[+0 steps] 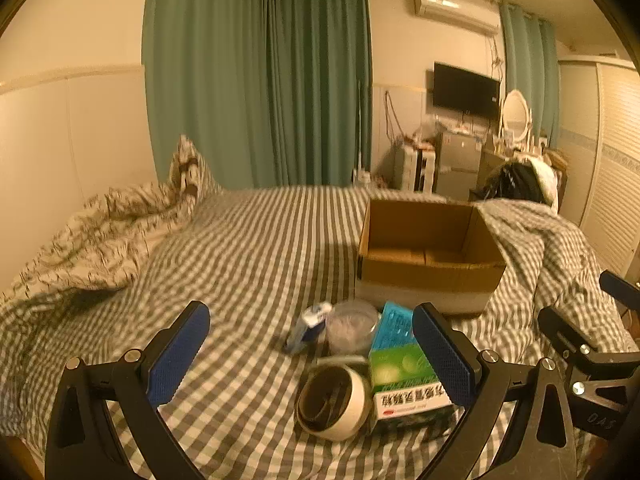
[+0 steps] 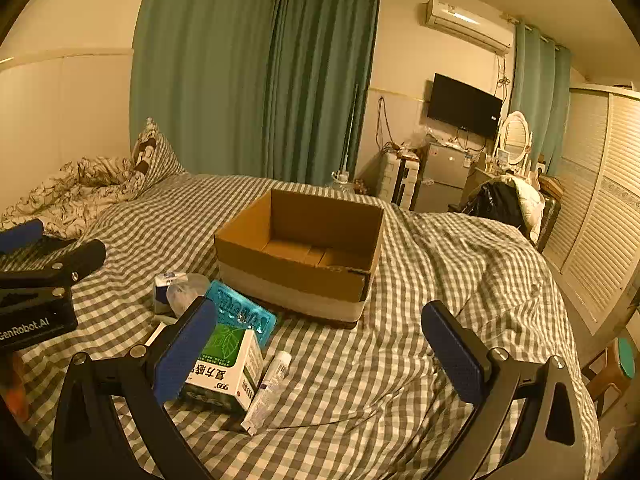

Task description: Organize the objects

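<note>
An open cardboard box (image 1: pixel 430 254) (image 2: pixel 304 256) sits on the checked bed. In front of it lie a green medicine box (image 1: pixel 404 384) (image 2: pixel 224 368), a teal pill organiser (image 1: pixel 394 326) (image 2: pixel 244 312), a tape roll (image 1: pixel 334 400), a clear round container (image 1: pixel 352 326) (image 2: pixel 186 290), a small blue-white pack (image 1: pixel 308 326) (image 2: pixel 162 286) and a white tube (image 2: pixel 268 388). My left gripper (image 1: pixel 316 354) is open above the tape roll and medicine box. My right gripper (image 2: pixel 320 354) is open over the bed, right of the tube. Both are empty.
A crumpled duvet and pillow (image 1: pixel 120 216) lie at the bed's head, left. A rumpled blanket (image 2: pixel 480 256) lies right of the box. Beyond the bed stand a small fridge (image 2: pixel 444 176), dresser with mirror (image 2: pixel 516 136) and wardrobe doors (image 2: pixel 600 200).
</note>
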{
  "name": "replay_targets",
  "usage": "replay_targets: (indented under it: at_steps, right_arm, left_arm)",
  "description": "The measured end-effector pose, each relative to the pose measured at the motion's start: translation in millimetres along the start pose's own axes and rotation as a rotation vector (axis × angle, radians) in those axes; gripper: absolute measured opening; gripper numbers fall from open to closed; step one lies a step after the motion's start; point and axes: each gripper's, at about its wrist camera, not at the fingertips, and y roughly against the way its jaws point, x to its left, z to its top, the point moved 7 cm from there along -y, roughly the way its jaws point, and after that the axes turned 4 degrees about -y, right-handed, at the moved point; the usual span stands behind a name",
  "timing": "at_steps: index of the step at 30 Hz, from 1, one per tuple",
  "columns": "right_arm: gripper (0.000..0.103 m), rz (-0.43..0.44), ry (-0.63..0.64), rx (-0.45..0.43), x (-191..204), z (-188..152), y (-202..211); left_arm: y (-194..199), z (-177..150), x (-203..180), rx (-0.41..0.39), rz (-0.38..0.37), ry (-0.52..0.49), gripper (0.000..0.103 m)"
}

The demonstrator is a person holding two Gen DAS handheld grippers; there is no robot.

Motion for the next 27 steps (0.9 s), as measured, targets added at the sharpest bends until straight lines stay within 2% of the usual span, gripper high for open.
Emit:
replay_targets:
  at_steps: [10, 17, 25, 27]
  right_arm:
    - [0.103, 0.035, 0.014, 0.089, 11, -24, -31]
    - [0.103, 0.059, 0.021, 0.137, 18, -40, -52]
    - [0.103, 0.069, 0.014, 0.176, 16, -53, -64]
    - [0.103, 0.066, 0.013, 0.183, 16, -54, -65]
  left_arm:
    - [-36, -47, 10, 0.157, -0.004, -0.021, 0.103]
    - [-61, -82, -2, 0.269, -0.052, -0.050, 0.103]
    - [-92, -110, -11, 0.375, -0.070, -0.097, 0.102]
    - [-97, -115, -19, 0.386, -0.083, -0.122, 0.095]
